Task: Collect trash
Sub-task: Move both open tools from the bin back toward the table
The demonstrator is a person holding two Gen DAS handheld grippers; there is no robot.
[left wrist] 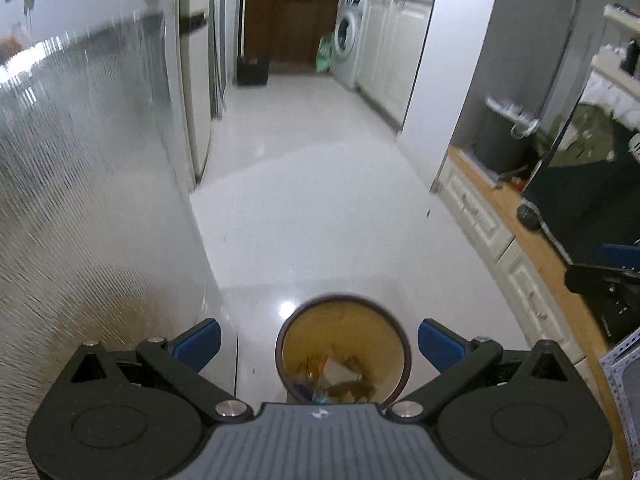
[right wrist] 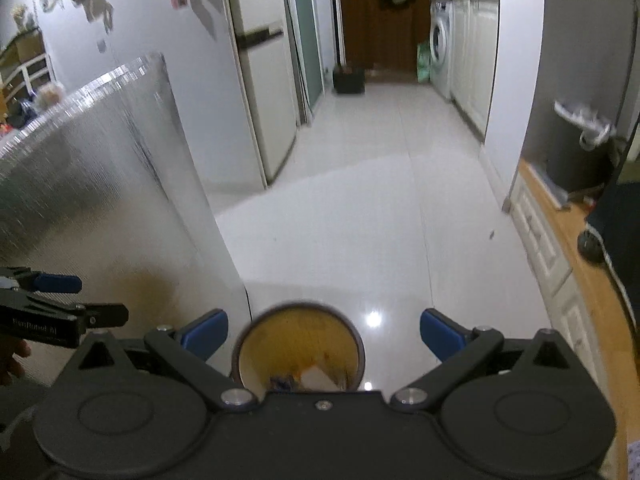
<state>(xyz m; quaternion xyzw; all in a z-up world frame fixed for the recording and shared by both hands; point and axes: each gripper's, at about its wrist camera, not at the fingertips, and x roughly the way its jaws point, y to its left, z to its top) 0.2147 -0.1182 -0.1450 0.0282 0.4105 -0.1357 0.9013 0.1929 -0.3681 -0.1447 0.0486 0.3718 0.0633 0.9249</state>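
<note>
Both pairs of jaws stand wide apart and empty — the left gripper (left wrist: 318, 340) and the right gripper (right wrist: 324, 336) each frame the round waste bin (left wrist: 344, 350) on the white floor (left wrist: 312, 208) below. It looks light and rigid, best taken by its dark rim. Its amber inside holds paper scraps (left wrist: 340, 372) — soft, weightless, easily pinched.

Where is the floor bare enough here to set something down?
Bare tile runs ahead of the round bin between the silver panel and the white drawers, up to the washing machine. The wooden ledge is crowded.
</note>
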